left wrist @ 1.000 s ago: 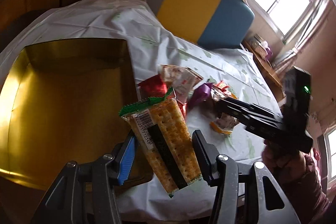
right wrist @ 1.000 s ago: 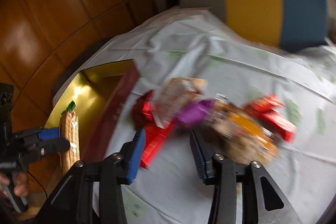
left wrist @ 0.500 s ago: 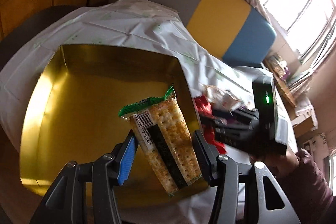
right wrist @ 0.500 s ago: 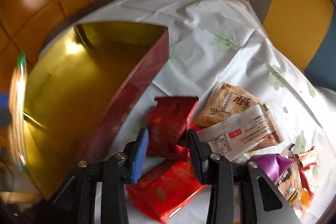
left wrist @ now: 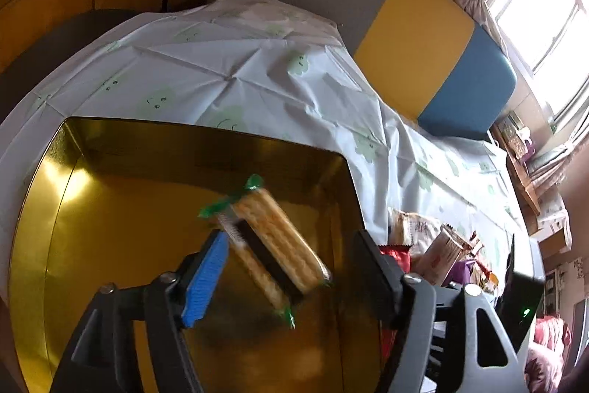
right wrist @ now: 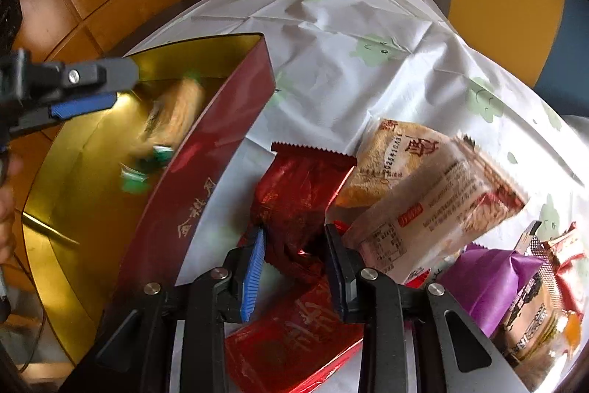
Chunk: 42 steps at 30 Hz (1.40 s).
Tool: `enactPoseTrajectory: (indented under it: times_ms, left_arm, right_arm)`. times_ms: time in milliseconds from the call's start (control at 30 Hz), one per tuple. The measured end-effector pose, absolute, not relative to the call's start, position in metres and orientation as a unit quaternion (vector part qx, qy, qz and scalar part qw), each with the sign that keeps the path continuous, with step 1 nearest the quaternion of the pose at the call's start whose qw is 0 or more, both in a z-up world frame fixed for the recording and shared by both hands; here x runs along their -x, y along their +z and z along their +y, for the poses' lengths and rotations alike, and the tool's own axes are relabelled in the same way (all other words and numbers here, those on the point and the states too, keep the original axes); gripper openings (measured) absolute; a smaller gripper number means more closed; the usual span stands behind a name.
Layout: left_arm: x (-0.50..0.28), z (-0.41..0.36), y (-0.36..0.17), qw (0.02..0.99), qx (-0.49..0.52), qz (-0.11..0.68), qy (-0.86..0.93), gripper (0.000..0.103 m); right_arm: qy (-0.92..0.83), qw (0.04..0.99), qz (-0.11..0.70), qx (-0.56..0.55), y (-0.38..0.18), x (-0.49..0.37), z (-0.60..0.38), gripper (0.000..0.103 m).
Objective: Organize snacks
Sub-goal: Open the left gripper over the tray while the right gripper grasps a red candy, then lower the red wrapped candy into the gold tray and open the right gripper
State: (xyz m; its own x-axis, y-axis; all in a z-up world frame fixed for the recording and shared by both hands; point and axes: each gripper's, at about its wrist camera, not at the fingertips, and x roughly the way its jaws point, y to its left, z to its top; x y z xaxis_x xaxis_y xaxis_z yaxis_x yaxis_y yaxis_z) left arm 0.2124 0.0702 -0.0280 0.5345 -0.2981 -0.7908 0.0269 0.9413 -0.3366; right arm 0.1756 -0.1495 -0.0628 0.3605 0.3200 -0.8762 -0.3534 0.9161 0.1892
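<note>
Crowding dark red packet (right wrist: 294, 197): beige wrappers (right wrist: 423, 186)

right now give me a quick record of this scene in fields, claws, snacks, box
left claw: open, jaws just opened, cracker pack loose between them, blurred
right claw: shut on dark red packet, jaws just closing
box: gold inside, red outside, cracker pack over its floor
pile on tablecloth: beige packets, purple packet, flat red packet
</note>
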Motion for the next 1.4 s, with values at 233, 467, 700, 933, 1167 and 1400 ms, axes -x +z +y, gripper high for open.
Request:
enactPoseTrajectory:
  times_ms: [233, 467, 700, 933, 1167, 1400]
  left_arm:
    - [-0.172, 0.072, -0.015, 0.889, 0.088, 0.446, -0.049, 0.072]
    - [-0.113, 0.072, -0.009, 0.905, 0.031, 0.425, 0.004, 0.072]
    - [-0.071, 0.084, 0.000, 0.916, 0.028, 0.397, 0.047, 0.072]
    - [-0.048, 0.094, 0.015, 0.929, 0.026, 0.363, 0.072, 0.072]
    - [-0.032, 0.101, 0.027, 0.937, 0.021, 0.338, 0.087, 0.072]
    - [-0.025, 0.109, 0.029, 0.938, 0.025, 0.334, 0.092, 0.072]
  right_arm:
    - [0.186, 0.832, 0.522, 0.000, -0.060, -0.171, -0.154, 0.027]
    - [0.178, 0.848, 0.498, -0.033, -0.036, -0.154, -0.160, 0.027]
    - [0.192, 0.861, 0.468, -0.050, -0.003, -0.135, -0.150, 0.027]
    - [0.242, 0.860, 0.449, -0.032, 0.022, -0.119, -0.103, 0.027]
    - [0.264, 0.847, 0.461, -0.008, 0.018, -0.113, -0.061, 0.027]
    - [0.256, 0.841, 0.475, 0.025, 0.005, -0.121, -0.031, 0.027]
